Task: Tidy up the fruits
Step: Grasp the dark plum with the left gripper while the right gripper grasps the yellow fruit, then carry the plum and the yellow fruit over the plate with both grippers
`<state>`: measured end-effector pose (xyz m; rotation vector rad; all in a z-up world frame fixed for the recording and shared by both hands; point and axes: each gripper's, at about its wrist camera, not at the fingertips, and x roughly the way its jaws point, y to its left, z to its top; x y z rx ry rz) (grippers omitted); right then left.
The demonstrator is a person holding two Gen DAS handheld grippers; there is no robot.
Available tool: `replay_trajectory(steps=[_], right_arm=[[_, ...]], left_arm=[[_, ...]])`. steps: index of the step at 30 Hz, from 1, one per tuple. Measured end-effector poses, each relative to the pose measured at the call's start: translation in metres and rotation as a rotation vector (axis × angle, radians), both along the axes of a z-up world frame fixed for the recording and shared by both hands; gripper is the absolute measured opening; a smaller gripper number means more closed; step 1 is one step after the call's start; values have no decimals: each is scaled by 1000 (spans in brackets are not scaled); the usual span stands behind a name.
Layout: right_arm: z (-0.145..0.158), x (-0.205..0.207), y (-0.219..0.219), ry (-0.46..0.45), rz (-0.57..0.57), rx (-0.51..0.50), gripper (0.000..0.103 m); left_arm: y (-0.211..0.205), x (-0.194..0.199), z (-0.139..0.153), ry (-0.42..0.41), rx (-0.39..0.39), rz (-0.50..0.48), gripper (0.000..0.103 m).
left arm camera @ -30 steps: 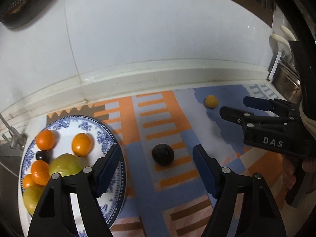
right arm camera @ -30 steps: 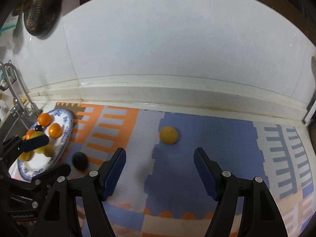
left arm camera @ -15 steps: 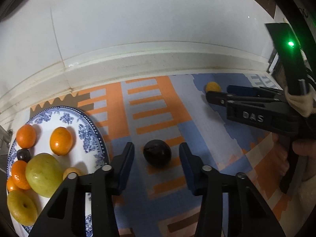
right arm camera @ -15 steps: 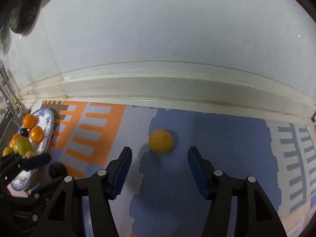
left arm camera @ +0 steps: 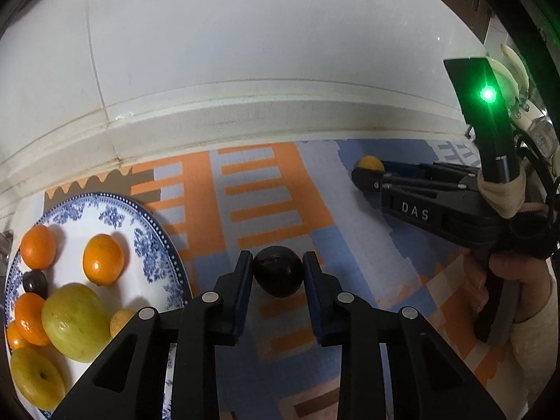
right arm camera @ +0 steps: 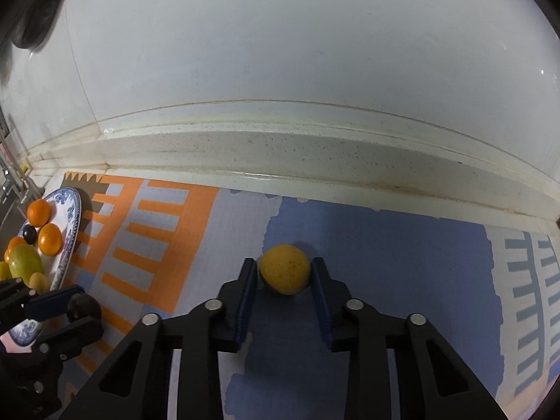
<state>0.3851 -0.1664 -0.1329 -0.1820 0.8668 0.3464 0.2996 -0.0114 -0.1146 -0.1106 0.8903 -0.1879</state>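
Observation:
A dark round fruit (left arm camera: 278, 271) lies on the patterned mat, and my left gripper (left arm camera: 278, 273) is shut on it with both pads touching its sides. A small yellow fruit (right arm camera: 285, 268) lies on the blue part of the mat, and my right gripper (right arm camera: 285, 273) is shut on it. The blue and white plate (left arm camera: 154, 241) at the left holds several oranges, a green fruit (left arm camera: 75, 322), yellow fruits and a small dark fruit. The plate also shows in the right wrist view (right arm camera: 71, 210). In the left wrist view the right gripper (left arm camera: 371, 175) hides most of the yellow fruit (left arm camera: 371, 162).
The orange, grey and blue mat (left arm camera: 273, 196) covers the counter up to a white ledge (right arm camera: 280, 147) and wall. A metal rack (right arm camera: 14, 182) stands beyond the plate at the far left. A person's hand (left arm camera: 518, 280) holds the right gripper's handle.
Both grippers have moved forward and down and closed: the left now clamps the dark fruit, the right clamps the yellow fruit. Earlier both were open and short of the fruits.

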Motion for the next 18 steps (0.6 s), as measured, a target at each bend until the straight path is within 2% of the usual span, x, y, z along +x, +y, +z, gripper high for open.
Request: replay_trajectory(steps=[6,18], right_arm=[[6,-8,0,-1,13,28,31],[48,-54,3,-61,58,84,31]], left_arm=[[3,-3,9,-25,-13,-3,29],[12,-24,36,-103,-15,-6,29]])
